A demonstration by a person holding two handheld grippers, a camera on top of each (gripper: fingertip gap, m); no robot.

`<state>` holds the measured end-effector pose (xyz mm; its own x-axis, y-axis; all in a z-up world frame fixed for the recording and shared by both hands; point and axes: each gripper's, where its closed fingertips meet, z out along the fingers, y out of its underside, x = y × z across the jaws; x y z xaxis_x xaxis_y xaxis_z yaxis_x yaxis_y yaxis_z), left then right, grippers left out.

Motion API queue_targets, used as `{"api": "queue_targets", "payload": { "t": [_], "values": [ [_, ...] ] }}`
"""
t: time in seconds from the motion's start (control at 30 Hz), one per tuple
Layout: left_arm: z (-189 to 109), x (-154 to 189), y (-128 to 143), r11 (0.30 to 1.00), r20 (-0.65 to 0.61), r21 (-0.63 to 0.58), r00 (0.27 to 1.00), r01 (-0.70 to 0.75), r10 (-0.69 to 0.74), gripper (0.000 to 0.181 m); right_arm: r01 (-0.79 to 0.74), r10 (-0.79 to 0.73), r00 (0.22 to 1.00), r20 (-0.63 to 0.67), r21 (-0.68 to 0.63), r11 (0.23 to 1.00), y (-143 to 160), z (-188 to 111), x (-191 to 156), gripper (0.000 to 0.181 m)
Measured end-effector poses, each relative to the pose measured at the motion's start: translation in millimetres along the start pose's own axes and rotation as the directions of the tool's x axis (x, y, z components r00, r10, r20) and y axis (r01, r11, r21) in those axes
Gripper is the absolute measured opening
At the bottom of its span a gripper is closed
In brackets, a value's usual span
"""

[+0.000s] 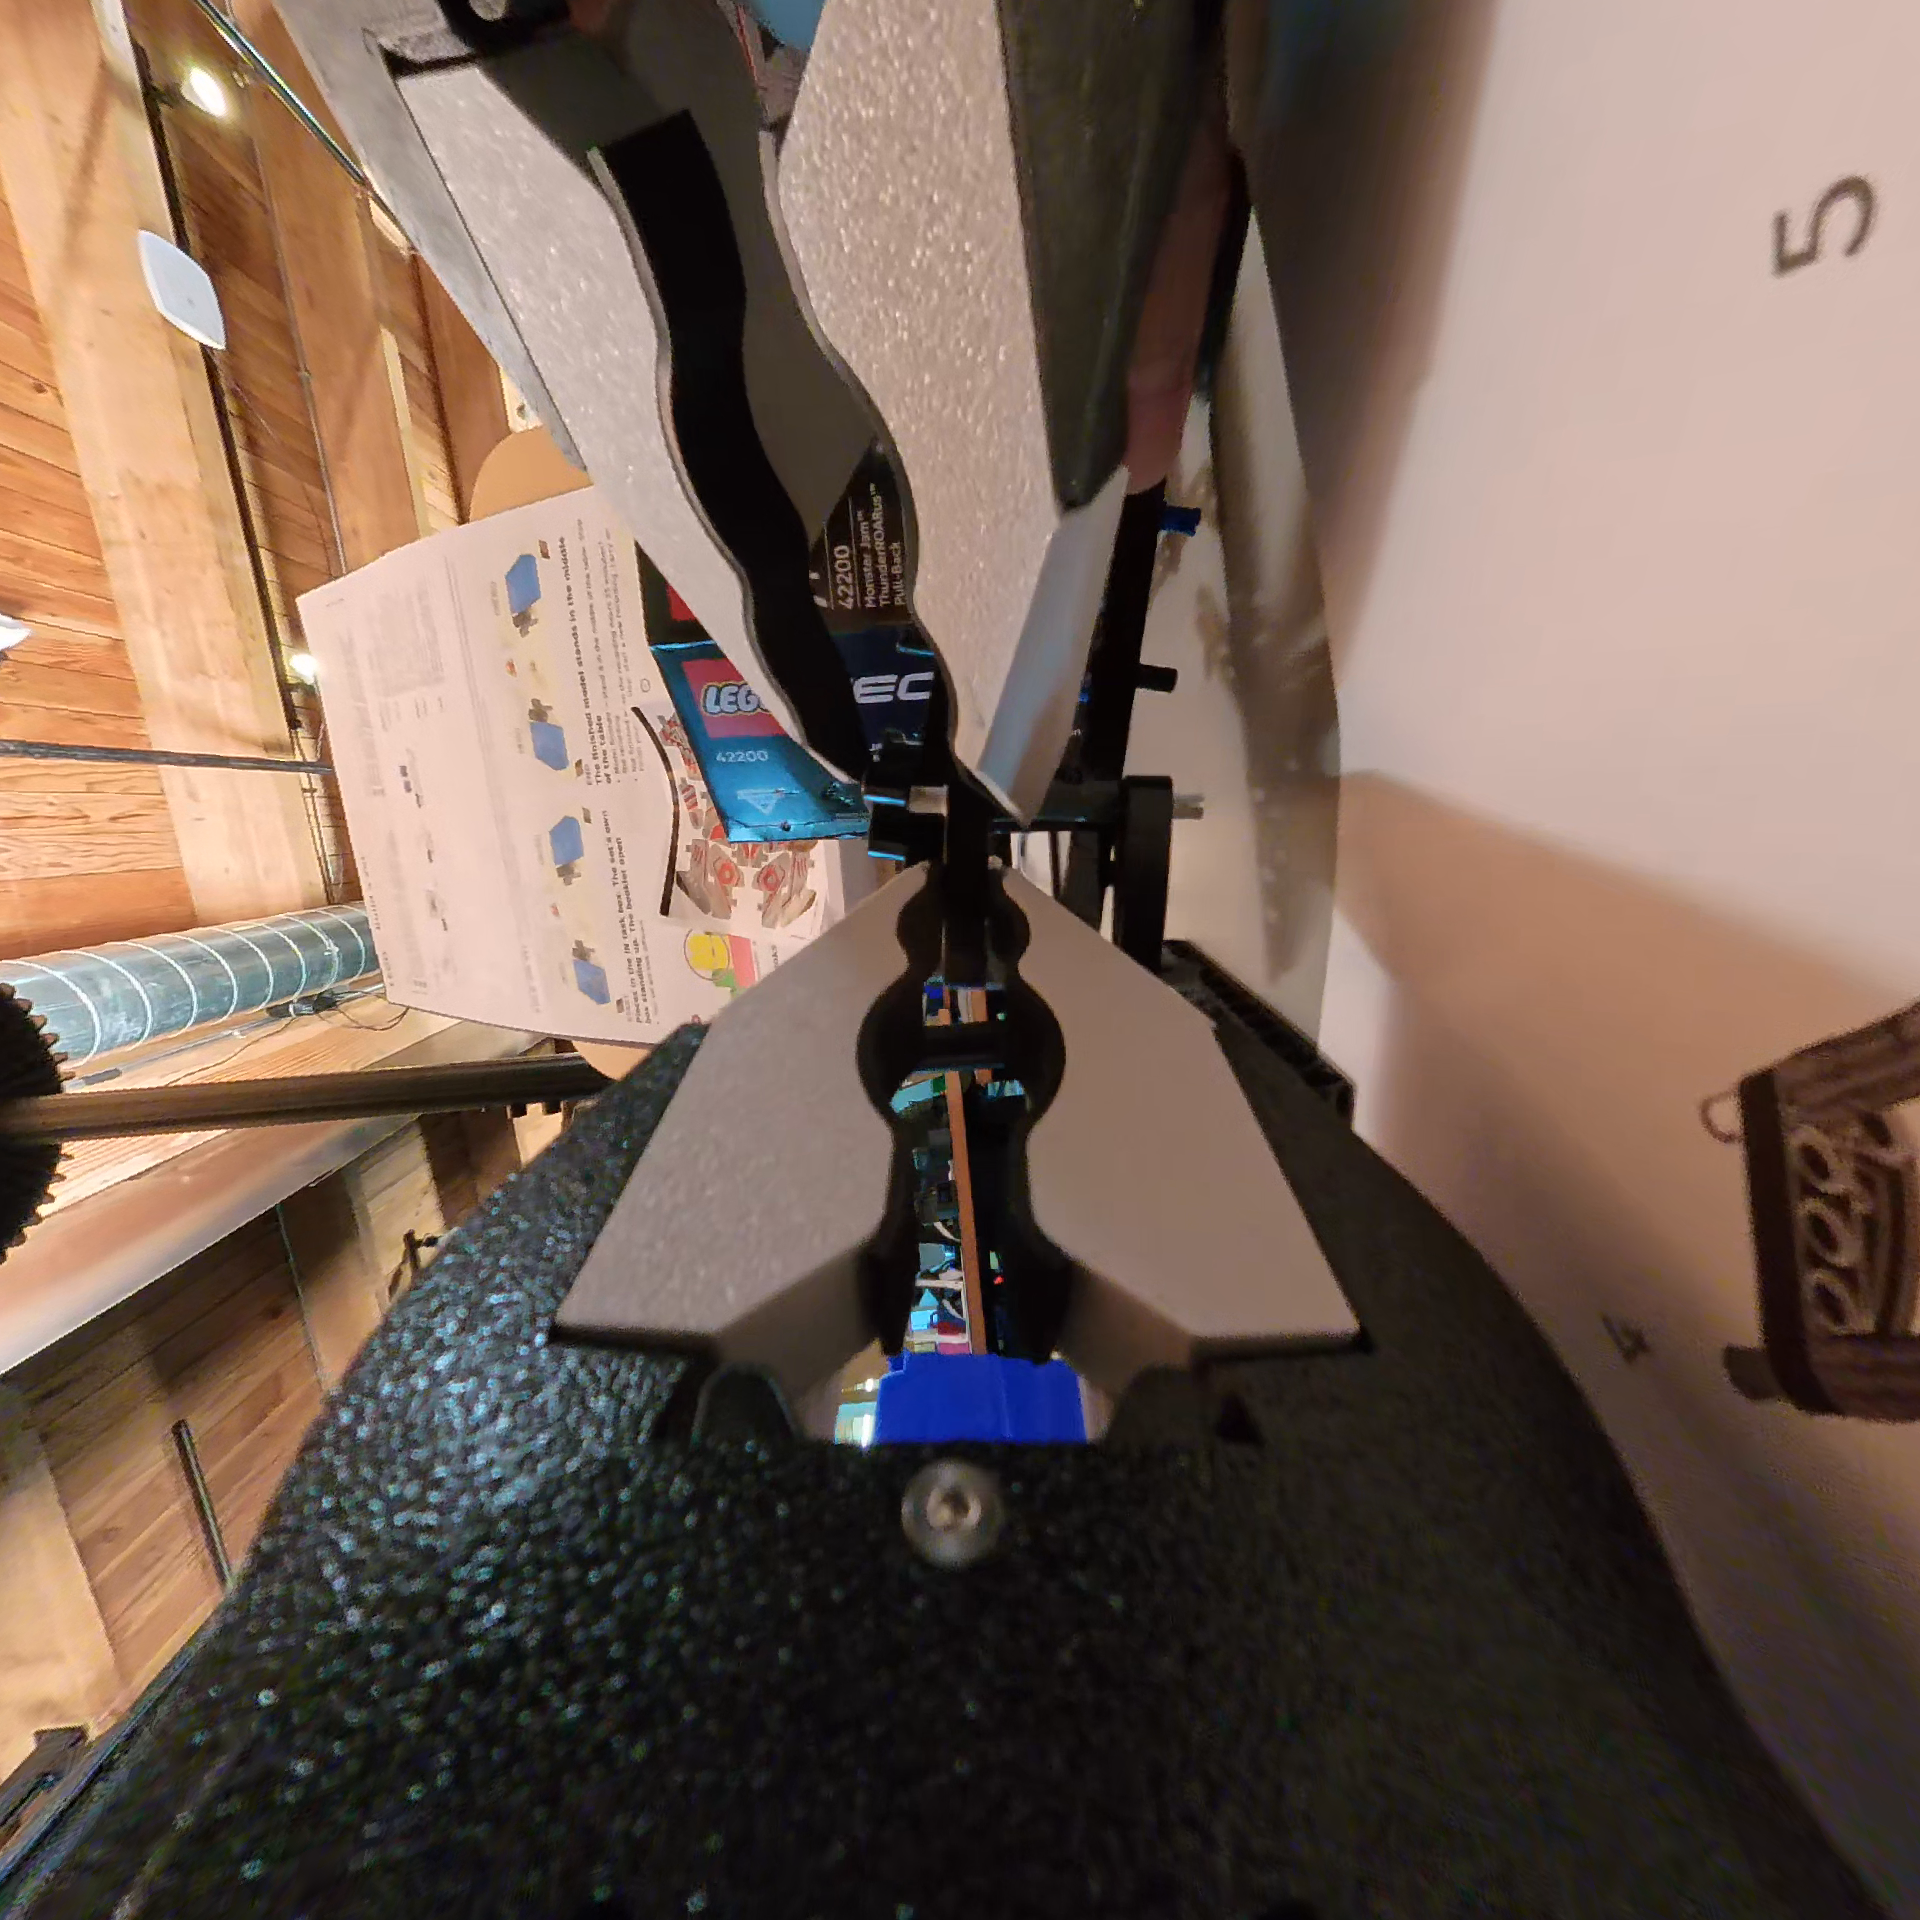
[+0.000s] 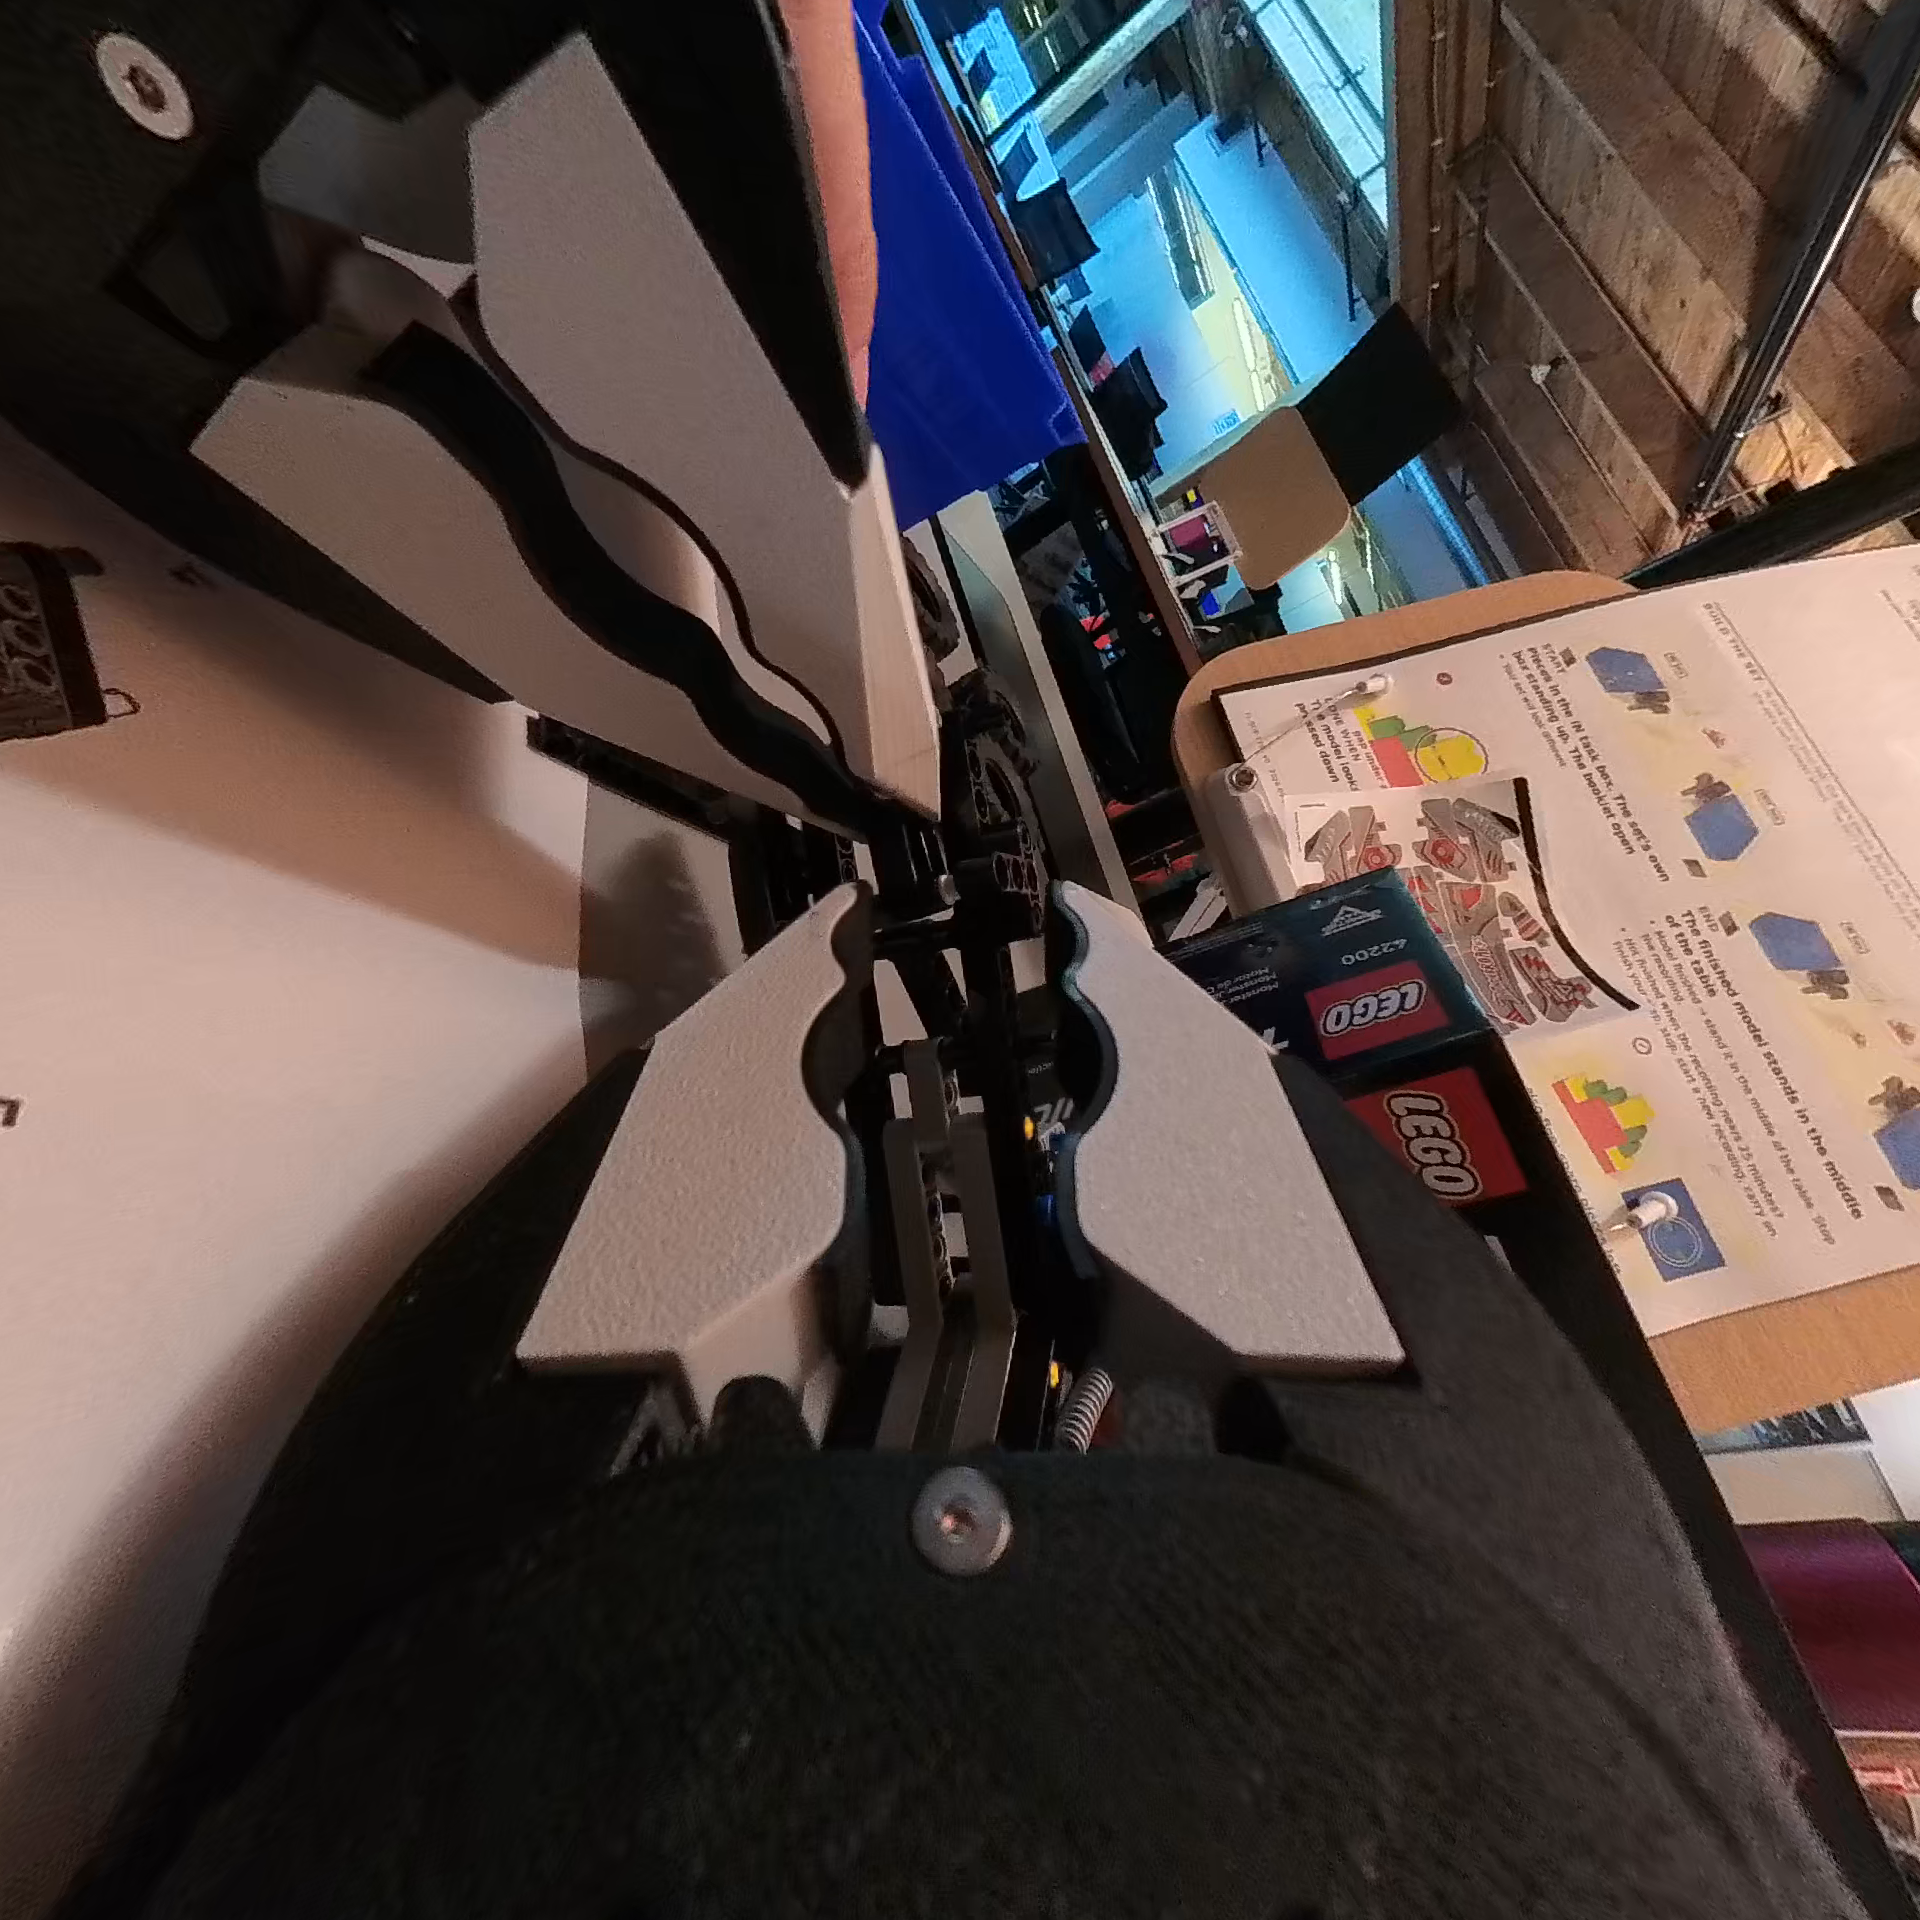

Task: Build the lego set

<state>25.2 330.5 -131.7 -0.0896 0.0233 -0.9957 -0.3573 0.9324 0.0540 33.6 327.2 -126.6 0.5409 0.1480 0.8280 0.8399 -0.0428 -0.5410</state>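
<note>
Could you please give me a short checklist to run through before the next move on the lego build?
1. Left gripper grip: ok, closed on a thin black part of the lego model.
2. Right gripper grip: ok, the lego model sits between its fingers and looks clamped.
3. Clearance between the grippers: not ok, their tips nearly meet at one spot on the model.
4. Seating of the joint being worked on: cannot tell, the fingers hide it.
5. Instruction sheet readable: ok, it is propped up behind the lego box.
</note>
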Motion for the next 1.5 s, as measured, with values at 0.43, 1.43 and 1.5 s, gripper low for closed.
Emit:
{"api": "queue_targets", "payload": {
  "t": [0.43,1.43,1.5],
  "values": [
    [2,2,1,1.0,-0.057,-0.019,0.998,0.015,-0.016,0.005,0.076,-0.076,0.997,-0.025,0.005,0.997,-1,1,1,0.038],
    [4,-9,-1,1.0,0.002,0.011,1.0,-0.016,0.016,0.005,0.18,-0.18,0.98,-0.089,-0.004,0.984,-5,2,9,0.025],
    [4,-9,0,1.0,0.001,0.007,1.0,-0.018,0.018,0.006,0.202,-0.202,0.976,-0.082,-0.016,0.979,-5,3,8,0.024]
  ]
}}
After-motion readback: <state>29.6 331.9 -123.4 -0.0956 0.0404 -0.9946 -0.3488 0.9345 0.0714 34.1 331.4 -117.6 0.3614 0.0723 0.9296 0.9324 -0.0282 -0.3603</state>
